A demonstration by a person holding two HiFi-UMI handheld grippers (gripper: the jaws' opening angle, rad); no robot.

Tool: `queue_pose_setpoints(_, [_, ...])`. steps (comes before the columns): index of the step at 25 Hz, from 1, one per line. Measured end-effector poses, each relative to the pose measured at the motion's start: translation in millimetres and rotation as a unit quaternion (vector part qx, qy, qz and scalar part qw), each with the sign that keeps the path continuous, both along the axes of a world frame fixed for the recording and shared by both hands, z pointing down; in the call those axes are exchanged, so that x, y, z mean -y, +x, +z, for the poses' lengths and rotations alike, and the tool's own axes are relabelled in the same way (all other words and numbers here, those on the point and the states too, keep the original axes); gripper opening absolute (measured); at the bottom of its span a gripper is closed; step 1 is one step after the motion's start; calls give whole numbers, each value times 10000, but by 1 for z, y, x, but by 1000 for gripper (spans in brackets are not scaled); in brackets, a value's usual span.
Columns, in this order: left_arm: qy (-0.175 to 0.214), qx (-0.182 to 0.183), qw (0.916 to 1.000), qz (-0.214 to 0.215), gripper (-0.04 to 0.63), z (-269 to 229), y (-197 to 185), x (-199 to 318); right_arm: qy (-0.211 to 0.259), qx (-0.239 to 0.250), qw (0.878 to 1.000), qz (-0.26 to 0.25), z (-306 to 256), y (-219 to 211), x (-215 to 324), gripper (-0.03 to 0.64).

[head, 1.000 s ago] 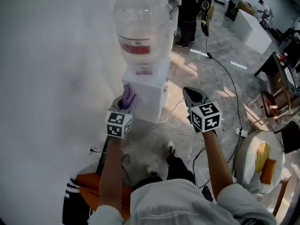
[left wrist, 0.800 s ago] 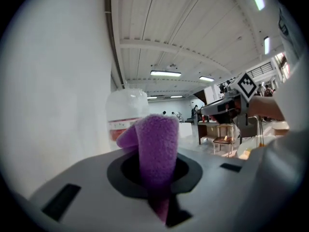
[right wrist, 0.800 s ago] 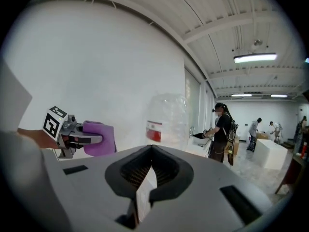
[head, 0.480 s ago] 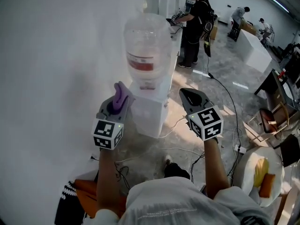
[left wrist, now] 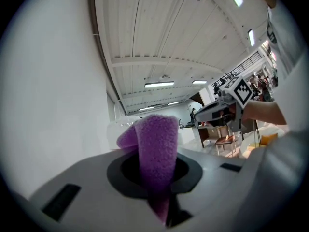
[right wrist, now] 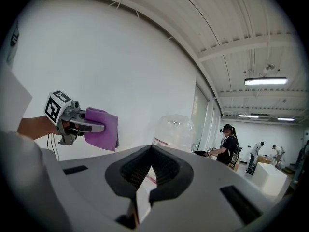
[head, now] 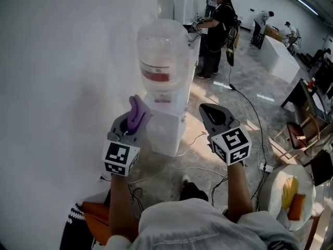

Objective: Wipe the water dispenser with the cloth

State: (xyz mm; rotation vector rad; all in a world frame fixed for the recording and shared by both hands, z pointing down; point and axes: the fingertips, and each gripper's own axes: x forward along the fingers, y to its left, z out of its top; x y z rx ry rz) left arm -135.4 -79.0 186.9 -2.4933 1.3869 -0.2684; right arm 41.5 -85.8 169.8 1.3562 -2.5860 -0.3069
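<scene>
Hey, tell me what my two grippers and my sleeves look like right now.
Both the left gripper and right gripper have grey bodies, dark around the tapering jaws, and each carries a white cube printed with black square markers. You wear a light grey top; its sleeves end above the forearms.

The water dispenser (head: 167, 125) stands against the wall (head: 62, 66) on its left, with the bottle (head: 162, 53) on top of it. The left gripper (head: 133, 114) is at the dispenser's near left corner, with the cloth (head: 137, 107) between its jaws. The right gripper (head: 207, 110) is just right of the dispenser, apart from it. Cables (head: 196, 137) lie on the floor (head: 244, 92) right of the dispenser's foot. A person (head: 216, 30) stands far behind the dispenser. At near right is a round table (head: 271, 184), with a chair (head: 299, 132) just beyond it.
</scene>
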Motion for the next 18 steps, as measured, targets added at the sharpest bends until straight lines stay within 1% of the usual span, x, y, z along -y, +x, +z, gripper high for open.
queue_pose_setpoints(7, [-131,17,9999,7,55,11,-1,-4,-23,29,10000,-70,4,-7,-6,14])
queue_pose_setpoints(12, [-193,-73,9998,16,55,15,-2,-7,-172,-76,9998,-61,15,-8,-6,14])
queue_pose_setpoints(14, [-202,-41,9998,-12,55,17,-4,-8,-186,-75,9998,-78,15,-10,-7,14])
queue_pose_setpoints(18, [-184,28,9998,-21,55,16,-5,-8,-23,-8,9998,-189,7,-20,-6,14])
